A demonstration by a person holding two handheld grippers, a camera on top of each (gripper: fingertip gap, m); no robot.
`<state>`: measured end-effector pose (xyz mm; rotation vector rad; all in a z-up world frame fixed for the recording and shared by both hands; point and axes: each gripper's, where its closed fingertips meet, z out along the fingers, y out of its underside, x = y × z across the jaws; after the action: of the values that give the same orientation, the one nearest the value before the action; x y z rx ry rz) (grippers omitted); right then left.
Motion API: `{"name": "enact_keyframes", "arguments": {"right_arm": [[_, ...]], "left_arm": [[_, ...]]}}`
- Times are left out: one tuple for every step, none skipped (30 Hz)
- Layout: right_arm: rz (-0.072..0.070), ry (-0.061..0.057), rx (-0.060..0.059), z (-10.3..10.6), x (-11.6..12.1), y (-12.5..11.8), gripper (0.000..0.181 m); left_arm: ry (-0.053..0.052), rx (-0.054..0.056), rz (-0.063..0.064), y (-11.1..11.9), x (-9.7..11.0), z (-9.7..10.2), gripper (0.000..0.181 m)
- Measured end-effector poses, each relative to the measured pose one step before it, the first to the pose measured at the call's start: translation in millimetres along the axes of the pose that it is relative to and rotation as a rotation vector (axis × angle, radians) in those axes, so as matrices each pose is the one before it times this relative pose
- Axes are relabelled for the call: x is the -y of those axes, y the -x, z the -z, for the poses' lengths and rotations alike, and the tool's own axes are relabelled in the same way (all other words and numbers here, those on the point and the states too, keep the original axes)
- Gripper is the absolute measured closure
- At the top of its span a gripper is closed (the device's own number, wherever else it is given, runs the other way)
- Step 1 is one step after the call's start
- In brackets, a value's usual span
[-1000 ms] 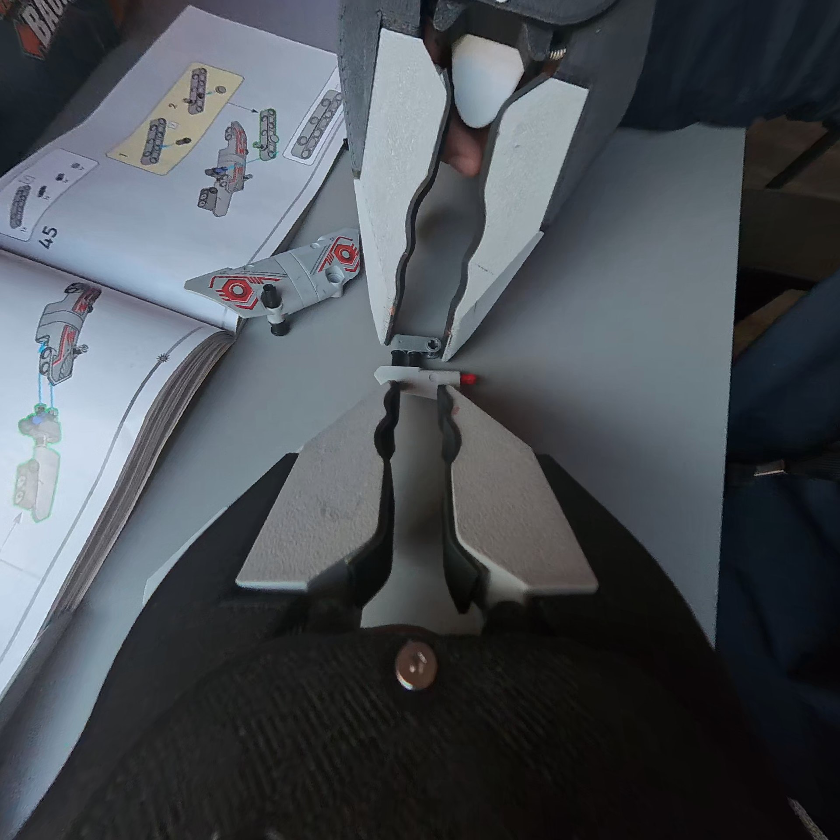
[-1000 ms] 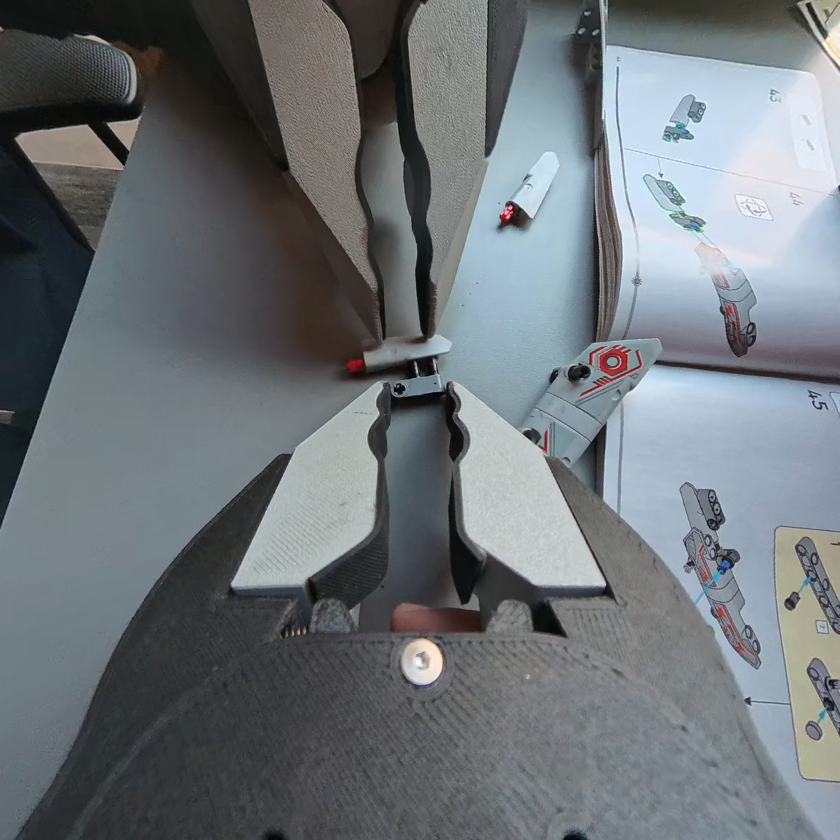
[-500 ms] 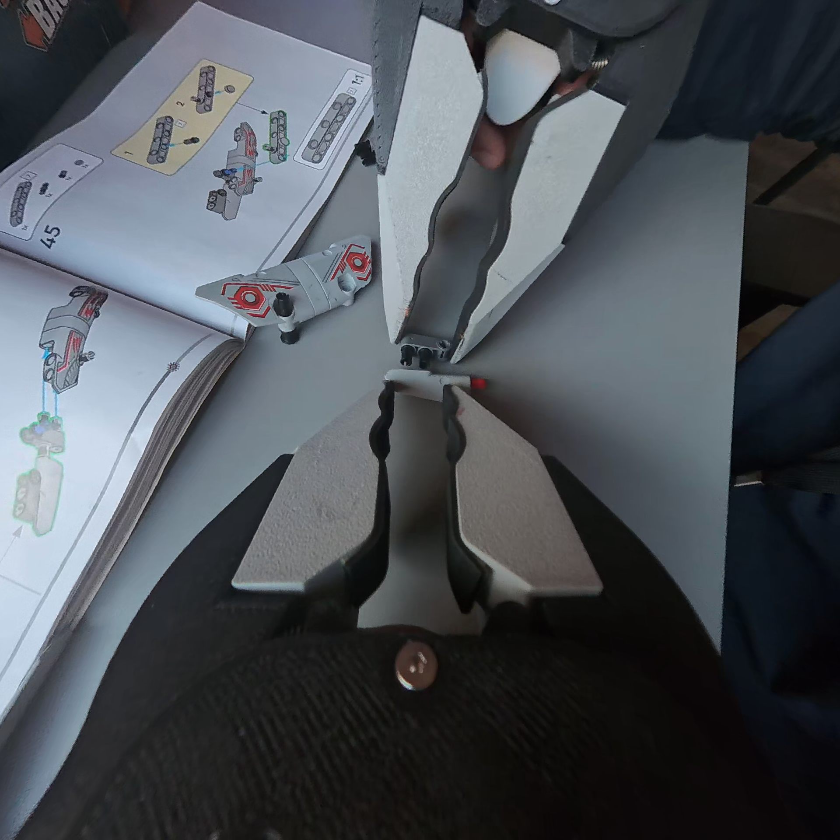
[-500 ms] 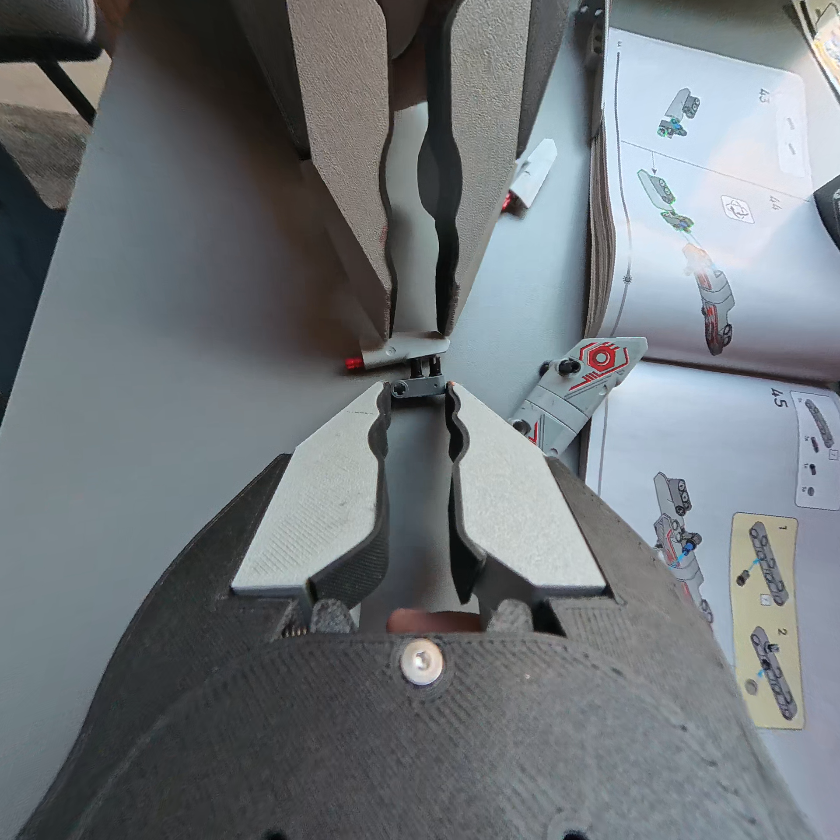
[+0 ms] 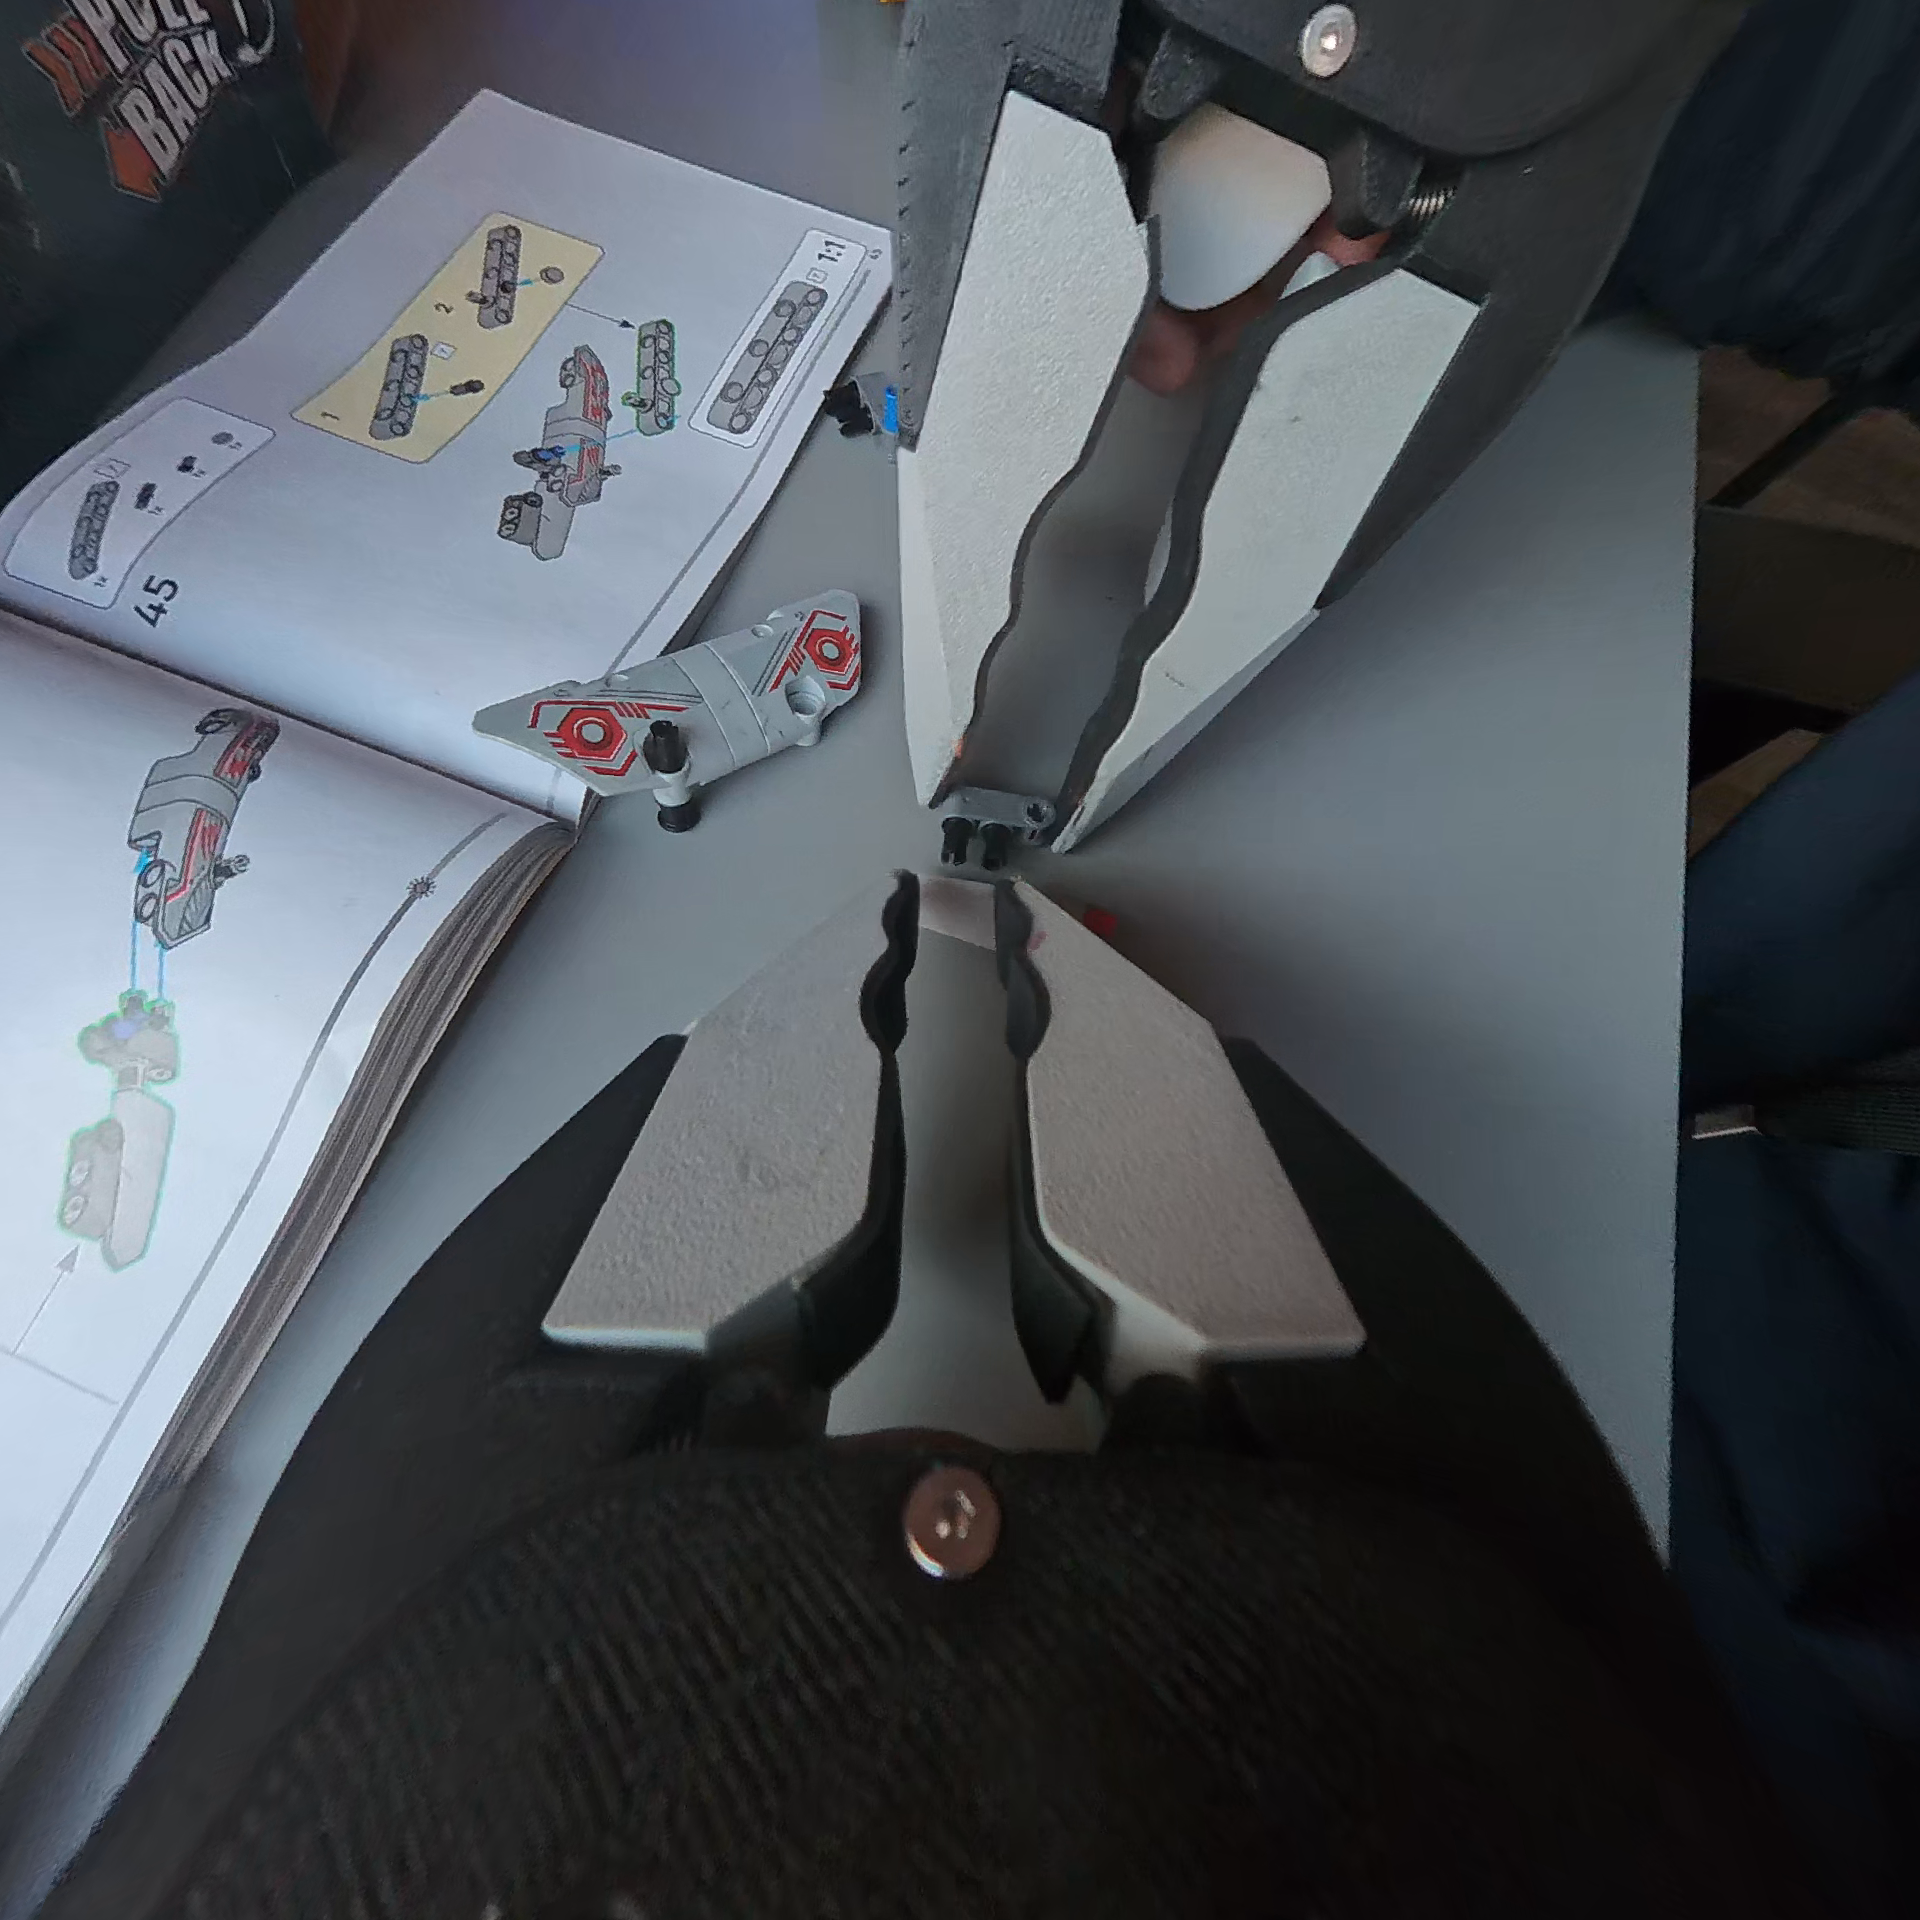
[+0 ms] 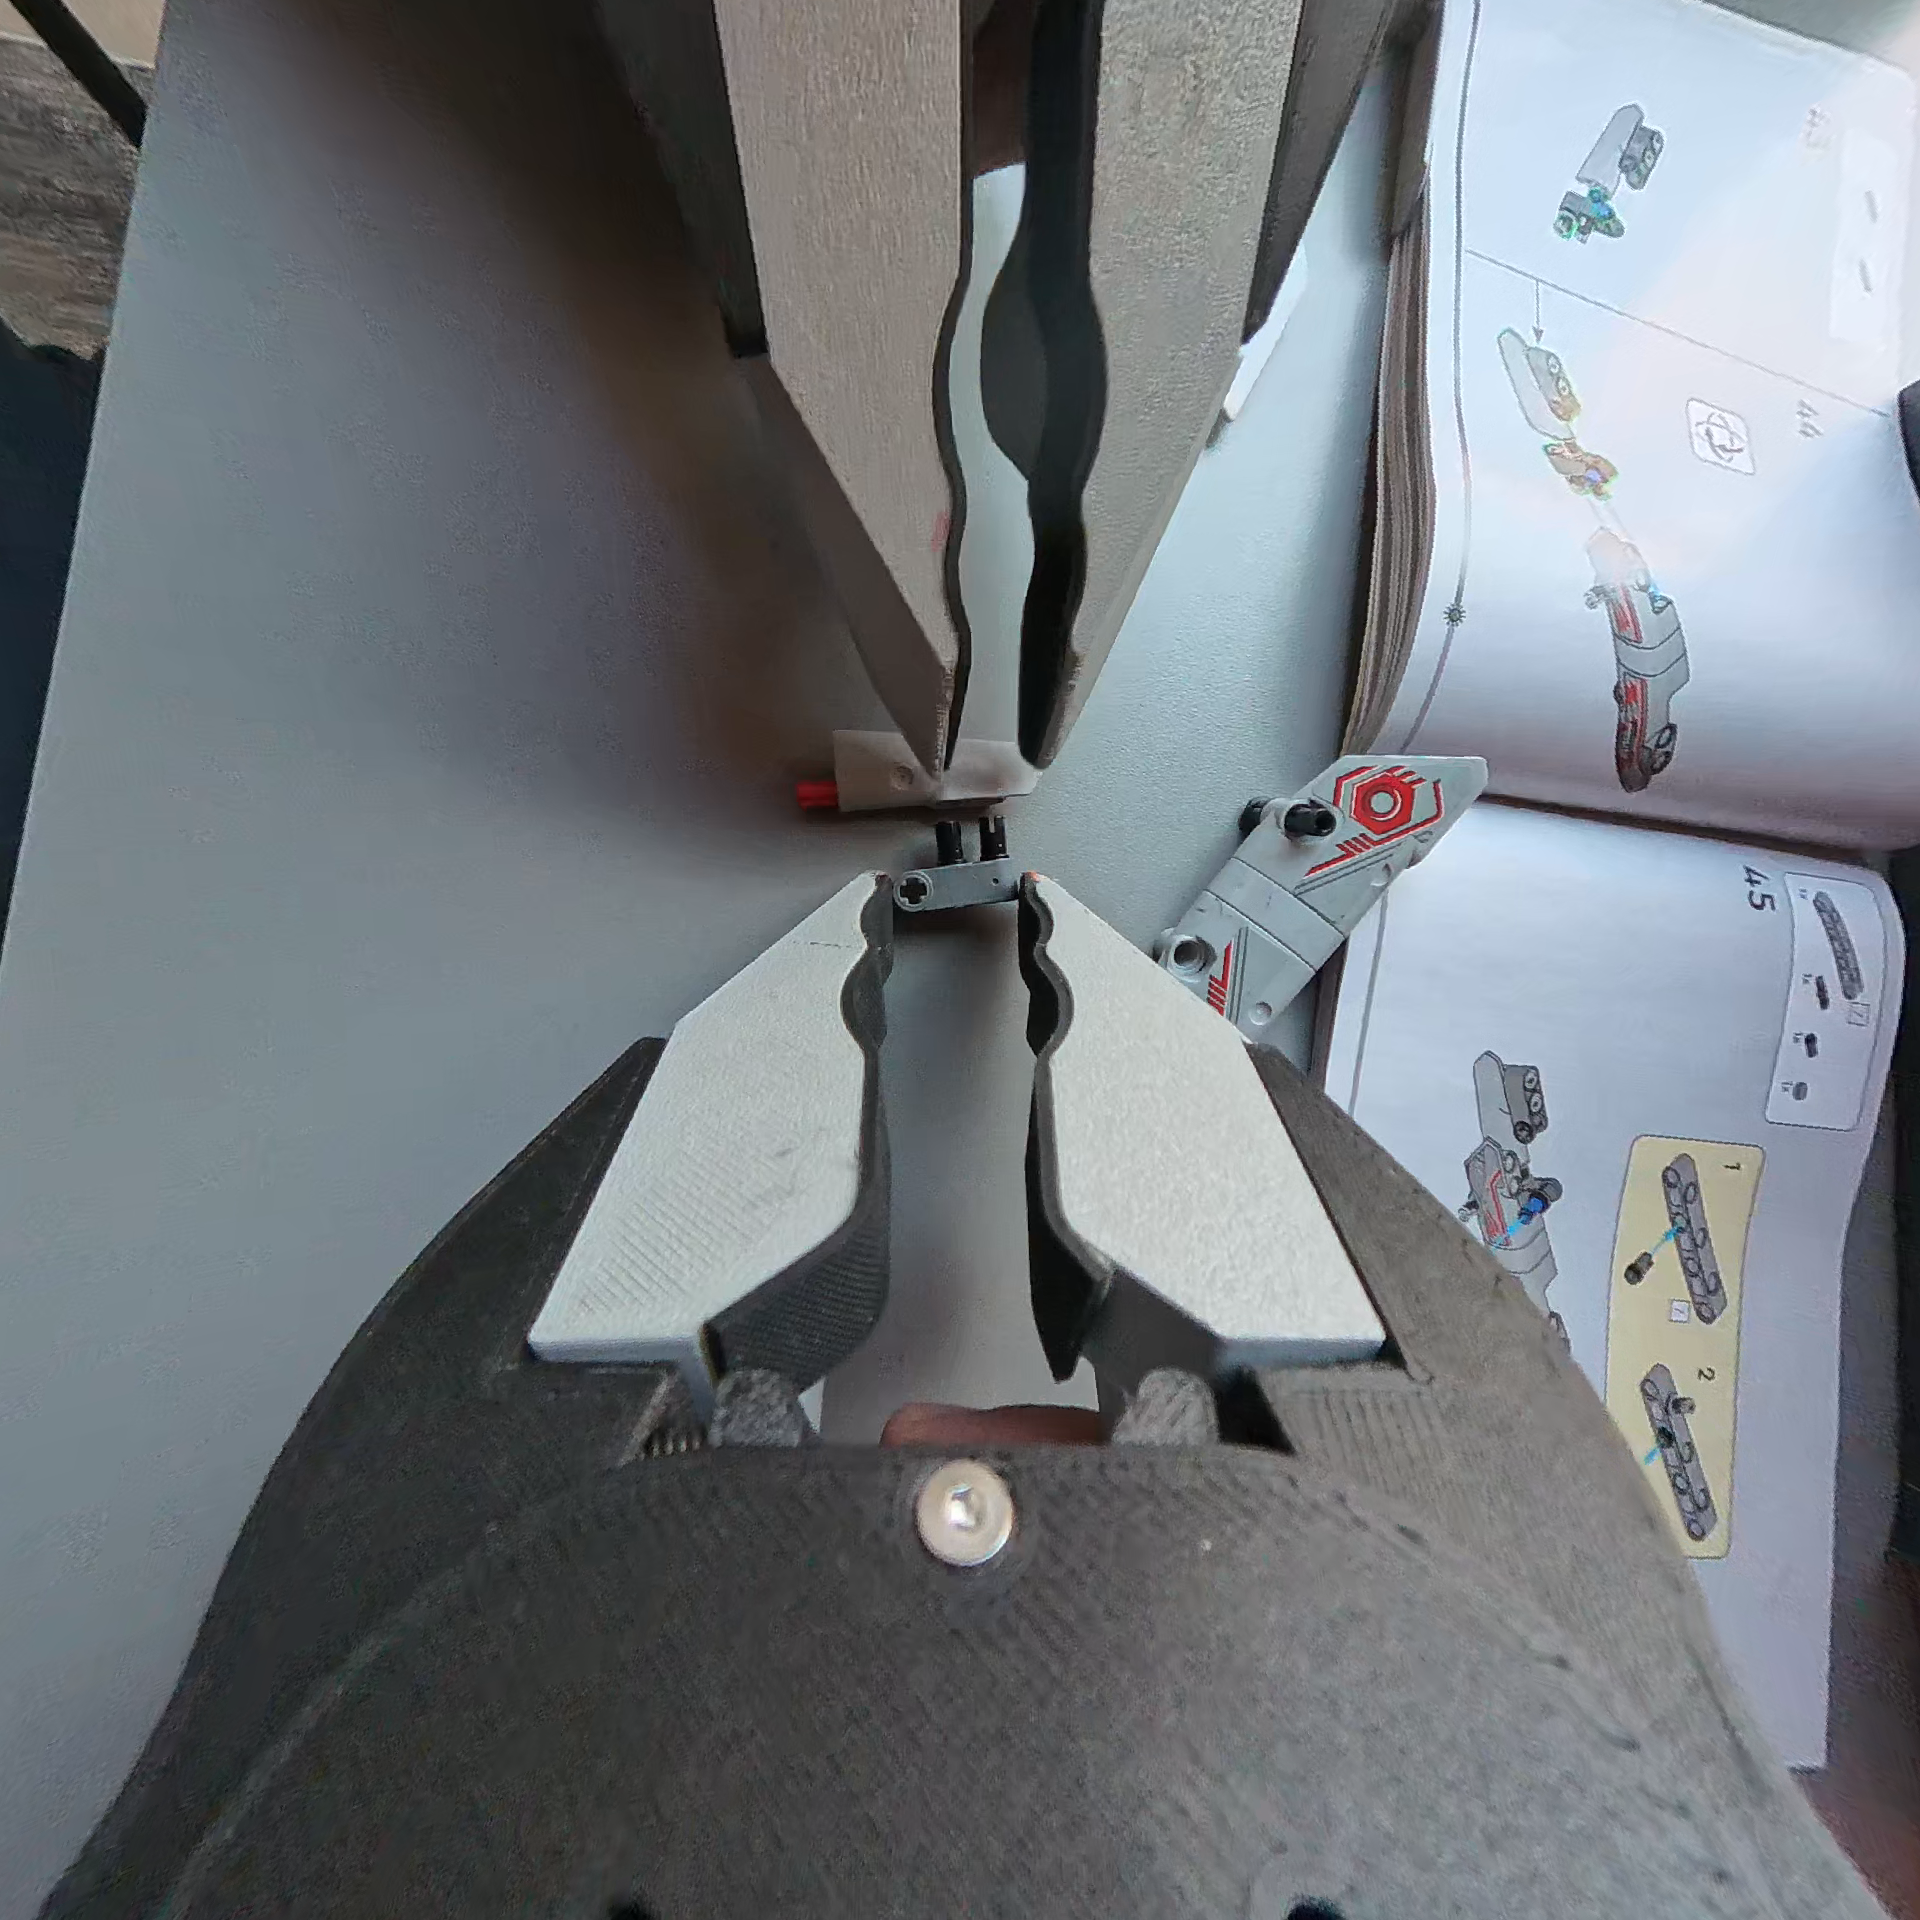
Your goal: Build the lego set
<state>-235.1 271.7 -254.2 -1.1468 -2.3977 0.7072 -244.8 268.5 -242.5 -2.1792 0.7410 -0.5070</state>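
The left gripper (image 5: pixel 951 894) clamped the pale panel (image 6: pixel 883 781); the right gripper (image 6: pixel 954 891) clamped the grey connector (image 6: pixel 956 885). Pressed together a moment before, the two had drawn apart above the surface (image 5: pixel 1403 883), pins (image 6: pixel 966 836) exposed, so joining remained undone.

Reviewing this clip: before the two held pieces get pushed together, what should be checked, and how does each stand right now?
1. Right gripper clamps the dark grey beam: ok.
2. Left gripper clamps the light grey panel piece: ok.
3. Both black pins seated in the beam, pointing at the panel: ok.
4. Pins lined up with panel holes: cannot tell, holes hidden.
5. Pins inserted: not ok, a gap remains.
6. Red-striped wing panel clear of the joining path: ok.
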Motion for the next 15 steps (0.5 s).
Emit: {"name": "enact_keyframes", "arguments": {"right_arm": [[-0.0019,-0.0029,0.0004,-0.36,0.41,0.00,0.160],[-0.0006,-0.0015,0.0009,-0.13,0.22,0.04,0.160],[-0.0004,0.0004,0.0014,-0.08,0.06,0.11,0.160],[-0.0008,0.0010,0.0013,-0.12,0.05,-0.08,0.160],[-0.0016,0.0006,0.0002,-0.20,0.16,-0.23,0.160],[-0.0019,0.0006,0.0005,-0.20,0.17,-0.17,0.160],[-0.0001,0.0016,0.0013,-0.05,0.17,0.23,0.160],[0.0027,0.0025,0.0005,-0.02,0.02,0.44,0.160],[0.0021,0.0033,-0.0017,0.14,-0.03,0.31,0.160],[0.0002,0.0041,-0.0006,0.15,-0.08,0.53,0.160],[-0.0010,0.0046,-0.0004,0.11,-0.08,0.45,0.160],[-0.0031,0.0052,-0.0008,0.05,-0.09,0.20,0.160],[-0.0056,0.0069,-0.0005,-0.06,-0.07,0.04,0.160],[-0.0071,0.0079,-0.0008,-0.01,-0.15,0.20,0.160],[-0.0083,0.0084,-0.0010,0.03,-0.08,0.05,0.160]], "left_arm": [[0.0062,0.0034,-0.0057,-0.10,-0.36,-0.99,0.171],[0.0099,0.0054,-0.0044,0.18,-1.04,-1.13,0.172],[0.0110,0.0021,-0.0042,-0.19,-1.36,-1.11,0.173],[0.0002,0.0001,-0.0065,-0.55,0.20,-0.25,0.175],[0.0005,-0.0033,-0.0041,-0.81,-0.10,-0.03,0.176],[-0.0001,-0.0038,-0.0005,-0.50,0.01,0.00,0.177],[0.0000,-0.0017,0.0026,0.00,0.05,0.01,0.177],[0.0003,-0.0021,0.0024,0.05,-0.10,0.02,0.179],[0.0001,-0.0010,0.0012,-0.02,0.06,-0.04,0.179],[0.0001,0.0013,0.0000,0.10,0.03,-0.05,0.179],[0.0002,0.0026,-0.0021,0.08,-0.08,0.01,0.180],[0.0005,0.0035,-0.0042,0.00,-0.01,-0.14,0.181],[0.0006,0.0038,-0.0066,-0.28,-0.14,-0.08,0.181],[0.0004,0.0060,-0.0083,-0.22,0.00,-0.08,0.181],[0.0002,0.0063,-0.0106,-0.37,-0.04,-0.03,0.181]]}}
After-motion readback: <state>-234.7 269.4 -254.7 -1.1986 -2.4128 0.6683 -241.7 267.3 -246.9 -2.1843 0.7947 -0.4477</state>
